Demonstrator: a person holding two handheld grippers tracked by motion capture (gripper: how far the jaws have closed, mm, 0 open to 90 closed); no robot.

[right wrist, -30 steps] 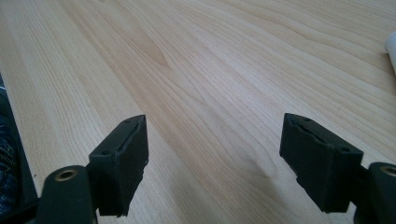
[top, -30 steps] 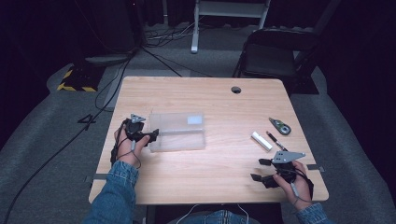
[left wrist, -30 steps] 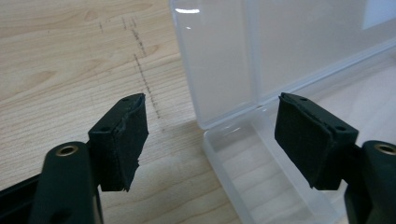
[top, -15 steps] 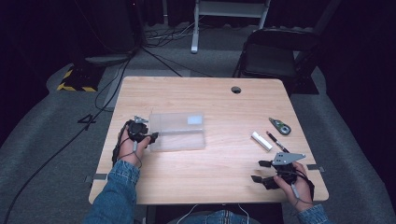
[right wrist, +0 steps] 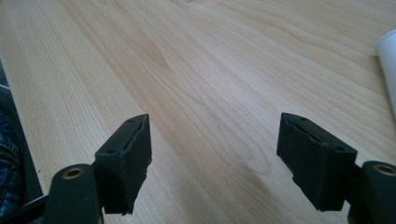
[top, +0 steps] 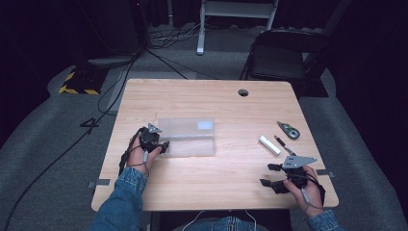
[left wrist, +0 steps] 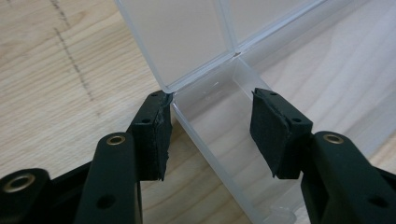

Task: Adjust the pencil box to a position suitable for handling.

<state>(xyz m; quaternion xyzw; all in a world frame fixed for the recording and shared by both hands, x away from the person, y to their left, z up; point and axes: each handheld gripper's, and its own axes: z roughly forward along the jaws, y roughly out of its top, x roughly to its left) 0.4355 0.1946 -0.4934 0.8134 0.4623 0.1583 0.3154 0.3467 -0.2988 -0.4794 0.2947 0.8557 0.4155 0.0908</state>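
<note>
**Tally of the Tabletop**

One wooden table point(top: 207, 96) stood in view. On it lay one clear plastic box point(top: 190, 136), one white cylinder point(top: 269, 145), one dark pen point(top: 284, 144) and one small oval green-and-grey tool point(top: 288, 130). Two handheld grippers were counted: a left gripper point(top: 162, 146) and a right gripper point(top: 268, 175). Behind the table stood one black folding chair point(top: 279, 57).

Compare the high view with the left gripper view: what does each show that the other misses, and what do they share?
The high view takes in the open right gripper, a white tube, a pen and a chair. The left gripper view gives the black pads at the clear box's end. Both show the left gripper closed on that box, and the wooden table.
</note>
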